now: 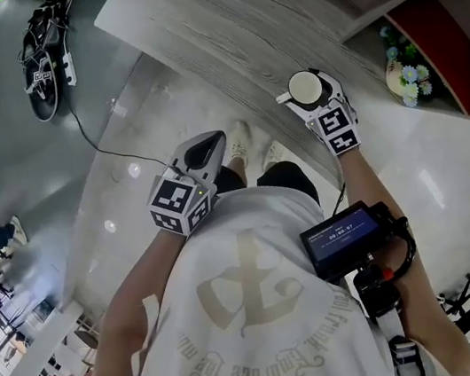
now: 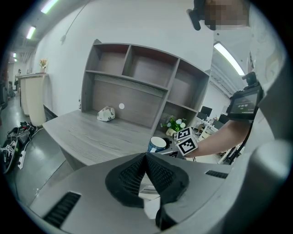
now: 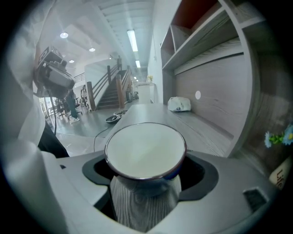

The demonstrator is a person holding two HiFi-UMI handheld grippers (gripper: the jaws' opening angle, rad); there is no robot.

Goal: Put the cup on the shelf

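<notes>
Around the cup point(image 3: 145, 151) — desk point(image 3: 185, 122), white object point(image 3: 179, 104), flowers point(image 2: 175, 123)

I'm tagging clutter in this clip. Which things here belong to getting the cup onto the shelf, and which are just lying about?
Job in hand: cup, held in the right gripper; shelf unit on the desk.

Lying about: small white object on the desk; flowers; black-and-white gear on the floor; left gripper, shut and empty.

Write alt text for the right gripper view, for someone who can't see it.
A white-lined blue cup is held in the right hand-held gripper, over a grey wood-grain desk. A grey wooden shelf unit rises at right.
</notes>
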